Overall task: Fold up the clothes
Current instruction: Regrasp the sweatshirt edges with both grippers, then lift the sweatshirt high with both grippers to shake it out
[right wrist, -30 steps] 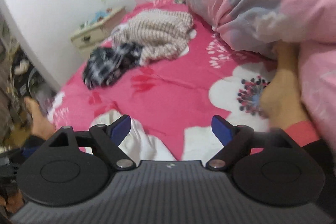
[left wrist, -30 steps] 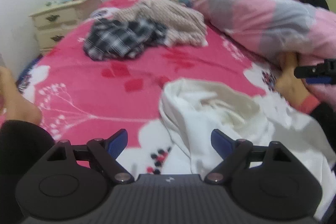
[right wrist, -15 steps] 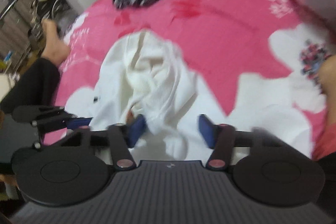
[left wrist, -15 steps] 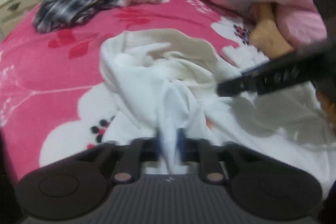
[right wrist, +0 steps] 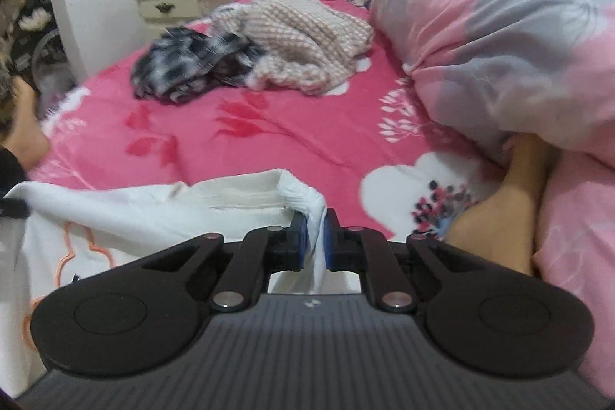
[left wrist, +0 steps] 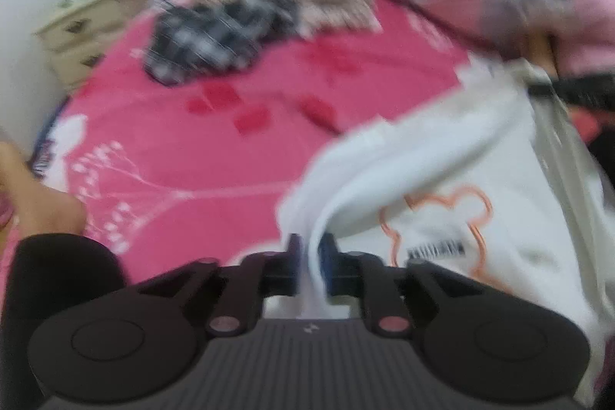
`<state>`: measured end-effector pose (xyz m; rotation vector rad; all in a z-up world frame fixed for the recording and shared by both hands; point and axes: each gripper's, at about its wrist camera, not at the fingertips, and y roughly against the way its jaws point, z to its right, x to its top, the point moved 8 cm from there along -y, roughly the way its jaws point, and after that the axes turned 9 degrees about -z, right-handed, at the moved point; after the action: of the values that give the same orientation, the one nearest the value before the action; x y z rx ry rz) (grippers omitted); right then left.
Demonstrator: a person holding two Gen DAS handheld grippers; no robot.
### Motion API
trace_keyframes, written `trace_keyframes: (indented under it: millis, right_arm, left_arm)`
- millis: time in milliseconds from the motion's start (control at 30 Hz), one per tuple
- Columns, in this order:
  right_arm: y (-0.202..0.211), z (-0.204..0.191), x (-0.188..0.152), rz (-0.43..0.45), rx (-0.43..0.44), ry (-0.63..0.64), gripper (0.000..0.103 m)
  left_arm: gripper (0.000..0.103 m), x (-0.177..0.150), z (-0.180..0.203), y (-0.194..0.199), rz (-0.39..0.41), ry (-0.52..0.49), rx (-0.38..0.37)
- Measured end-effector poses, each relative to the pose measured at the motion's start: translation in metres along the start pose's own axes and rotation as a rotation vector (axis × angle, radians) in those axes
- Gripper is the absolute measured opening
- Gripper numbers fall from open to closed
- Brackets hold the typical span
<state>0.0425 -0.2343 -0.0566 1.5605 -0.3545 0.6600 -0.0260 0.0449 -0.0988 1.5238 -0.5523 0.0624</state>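
Both grippers, wide apart a second ago, are now clamping their jaws on the white shirt [left wrist: 442,179], lifting it off the bed [right wrist: 307,125] to spread for folding, though the left gripper [left wrist: 310,252] is easing slightly open while the right gripper [right wrist: 314,237] is pinching tight.

Soft, even indoor light fills both views, with no hard shadows and no glare. The left wrist view is heavily motion-blurred: the white garment [left wrist: 453,179], the plaid clothing [left wrist: 207,37] and the nightstand [left wrist: 92,22] near the bed's [left wrist: 238,156] far left corner all smear. The right wrist view is sharper, with the quilt [right wrist: 499,56] fairly crisp. Fisheye distortion bends both views' edges, and their corners darken to black.
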Motion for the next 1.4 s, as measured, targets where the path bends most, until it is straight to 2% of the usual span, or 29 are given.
trace_keyframes:
  millis: [100, 133, 167, 233, 300, 333, 400, 500, 633, 733, 767, 833, 900, 933, 967, 1000, 1033, 1100, 1200, 1400]
  right_arm:
    - [-0.007, 0.007, -0.004, -0.042, 0.007, -0.015, 0.010]
    - [-0.008, 0.011, -0.005, -0.054, 0.022, -0.037, 0.010]
    - [-0.008, 0.014, -0.006, -0.066, 0.037, -0.059, 0.012]
    - [-0.009, 0.020, -0.007, -0.091, 0.088, -0.130, 0.021]
    - [-0.009, 0.027, -0.009, -0.113, 0.143, -0.215, 0.037]
    - [-0.011, 0.028, -0.011, -0.127, 0.179, -0.257, 0.041]
    - [-0.014, 0.031, -0.015, -0.159, 0.250, -0.333, 0.055]
    - [-0.018, 0.029, -0.022, -0.214, 0.317, -0.396, 0.066]
    - [-0.024, 0.025, -0.032, -0.274, 0.345, -0.401, 0.069]
    - [-0.033, 0.015, -0.034, -0.309, 0.345, -0.330, 0.069]
    - [-0.037, 0.012, -0.034, -0.317, 0.334, -0.294, 0.069]
    - [-0.044, 0.006, -0.035, -0.335, 0.311, -0.222, 0.068]
    - [-0.050, -0.002, -0.035, -0.332, 0.273, -0.152, 0.064]
    - [-0.052, -0.004, -0.035, -0.330, 0.258, -0.131, 0.060]
    - [-0.054, -0.006, -0.034, -0.327, 0.243, -0.111, 0.048]
    - [-0.055, -0.008, -0.034, -0.318, 0.221, -0.092, 0.031]
    - [-0.055, -0.009, -0.032, -0.305, 0.196, -0.073, 0.025]
    - [-0.047, -0.003, -0.026, -0.240, 0.153, -0.046, 0.010]
    - [-0.027, 0.005, -0.011, -0.113, 0.096, -0.022, 0.008]
    - [0.022, 0.000, 0.001, 0.149, -0.040, 0.005, 0.008]
  left_arm:
    - [0.038, 0.002, 0.008, 0.008, 0.040, -0.041, -0.014]
    - [0.048, 0.006, 0.007, 0.015, 0.073, -0.038, -0.021]
    - [0.054, 0.012, 0.004, 0.022, 0.101, -0.024, -0.030]
    - [0.056, 0.028, -0.005, 0.033, 0.152, 0.011, -0.052]
    - [0.056, 0.048, -0.010, 0.030, 0.157, 0.019, -0.068]
    - [0.056, 0.058, -0.011, 0.025, 0.152, 0.012, -0.076]
    - [0.057, 0.077, -0.002, 0.000, 0.119, -0.065, -0.115]
    - [0.057, 0.094, 0.017, -0.046, 0.038, -0.161, -0.161]
    - [0.057, 0.102, 0.021, -0.096, 0.002, -0.236, -0.165]
    - [0.052, 0.095, 0.026, -0.108, 0.008, -0.246, -0.252]
    - [0.048, 0.091, 0.029, -0.112, 0.010, -0.271, -0.265]
    - [0.048, 0.082, 0.034, -0.115, 0.034, -0.332, -0.251]
    - [0.045, 0.080, 0.037, -0.116, 0.059, -0.341, -0.245]
    - [0.037, 0.079, 0.038, -0.115, 0.068, -0.336, -0.247]
    - [0.025, 0.079, 0.037, -0.115, 0.070, -0.324, -0.252]
    - [0.020, 0.081, 0.036, -0.113, 0.071, -0.310, -0.252]
    - [0.010, 0.081, 0.034, -0.111, 0.073, -0.293, -0.246]
    - [0.005, 0.084, 0.032, -0.103, 0.096, -0.276, -0.219]
    - [0.005, 0.091, 0.026, -0.071, 0.197, -0.216, -0.184]
    - [0.004, 0.089, 0.004, 0.029, 0.446, 0.026, -0.110]
